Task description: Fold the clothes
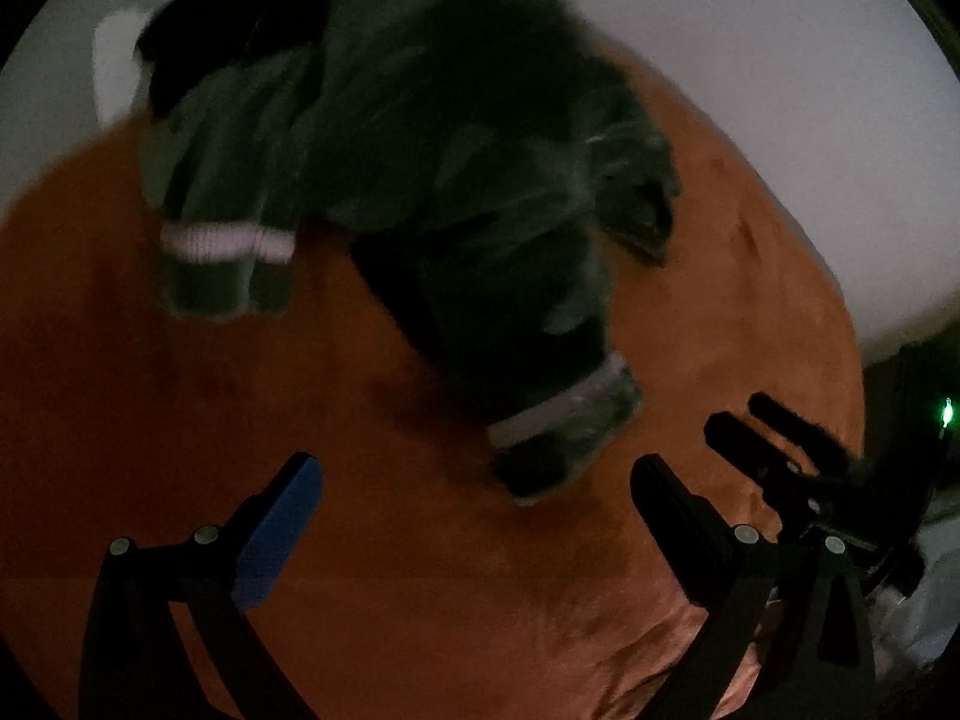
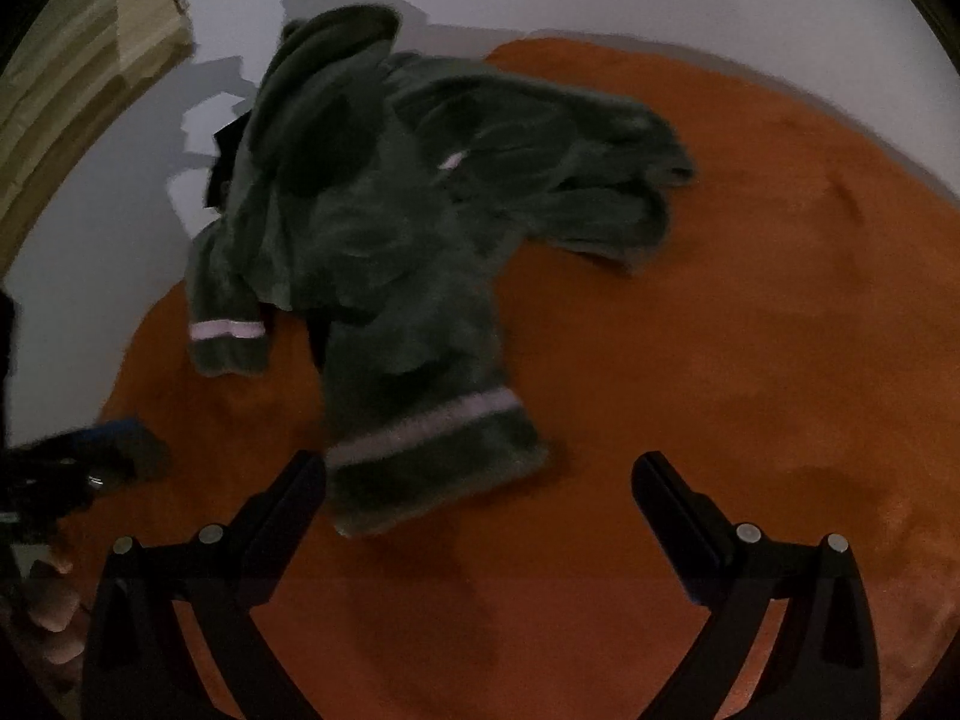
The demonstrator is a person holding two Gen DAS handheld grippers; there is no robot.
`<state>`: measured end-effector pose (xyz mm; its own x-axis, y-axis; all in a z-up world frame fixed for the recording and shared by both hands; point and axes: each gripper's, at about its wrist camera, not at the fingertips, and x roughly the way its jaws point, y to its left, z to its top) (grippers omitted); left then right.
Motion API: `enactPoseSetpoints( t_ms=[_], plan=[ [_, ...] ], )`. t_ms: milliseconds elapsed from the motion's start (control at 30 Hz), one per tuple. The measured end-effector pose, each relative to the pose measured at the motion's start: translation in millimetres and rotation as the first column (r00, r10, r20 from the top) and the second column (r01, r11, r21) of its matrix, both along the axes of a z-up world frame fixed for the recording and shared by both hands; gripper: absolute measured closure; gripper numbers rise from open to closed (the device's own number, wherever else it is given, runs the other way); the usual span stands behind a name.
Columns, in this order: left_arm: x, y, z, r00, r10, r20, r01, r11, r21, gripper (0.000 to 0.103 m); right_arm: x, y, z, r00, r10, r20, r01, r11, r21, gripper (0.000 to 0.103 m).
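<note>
On the orange cloth (image 2: 720, 300), a rumpled dark-green fleece garment (image 2: 390, 228) with pale cuff stripes lies before the left gripper (image 1: 477, 516) and right gripper (image 2: 480, 510), both with jaws apart.

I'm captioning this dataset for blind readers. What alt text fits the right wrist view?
A crumpled dark green fleece jacket with pale-striped cuffs lies unfolded on an orange blanket. The right hand-held gripper hovers open just short of the nearest cuff, with the left hand-held gripper at the left edge.
</note>
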<state>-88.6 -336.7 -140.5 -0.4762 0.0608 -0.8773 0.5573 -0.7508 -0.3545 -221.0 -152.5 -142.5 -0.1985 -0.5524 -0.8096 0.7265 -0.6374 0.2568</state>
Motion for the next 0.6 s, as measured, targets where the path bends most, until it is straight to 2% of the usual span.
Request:
enactPoseSetpoints(
  t_ms=[67,200,267,367,467,600],
  plan=[
    [1,-15,-12,0.999,0.042,0.006,-0.042,0.999,0.024,0.001,-4,-15,-11,1.0,0.011,0.017,-0.011,1.0,-0.001,0.001],
    [1,-39,-20,0.989,0.147,0.013,-0.145,0.987,-0.071,0.001,-14,-43,-41,0.999,-0.003,0.047,0.001,0.999,0.038,0.001],
    [-1,-50,-25,0.986,0.168,0.019,-0.166,0.982,-0.092,0.001,-22,-55,-60,0.996,-0.013,0.091,0.007,0.998,0.065,0.001],
    [-6,-72,-35,0.975,0.215,0.064,-0.208,0.973,-0.096,0.001,-34,-60,-78,0.992,-0.065,0.112,0.056,0.995,0.084,0.001],
    [-10,-85,-35,0.971,0.233,0.052,-0.225,0.966,-0.129,0.001,-46,-64,-97,0.984,-0.095,0.153,0.074,0.988,0.136,0.001],
    [-23,-96,-33,0.975,0.22,0.043,-0.205,0.952,-0.229,0.001,-51,-64,-104,0.981,-0.072,0.181,0.054,0.993,0.103,0.002]
  ],
)
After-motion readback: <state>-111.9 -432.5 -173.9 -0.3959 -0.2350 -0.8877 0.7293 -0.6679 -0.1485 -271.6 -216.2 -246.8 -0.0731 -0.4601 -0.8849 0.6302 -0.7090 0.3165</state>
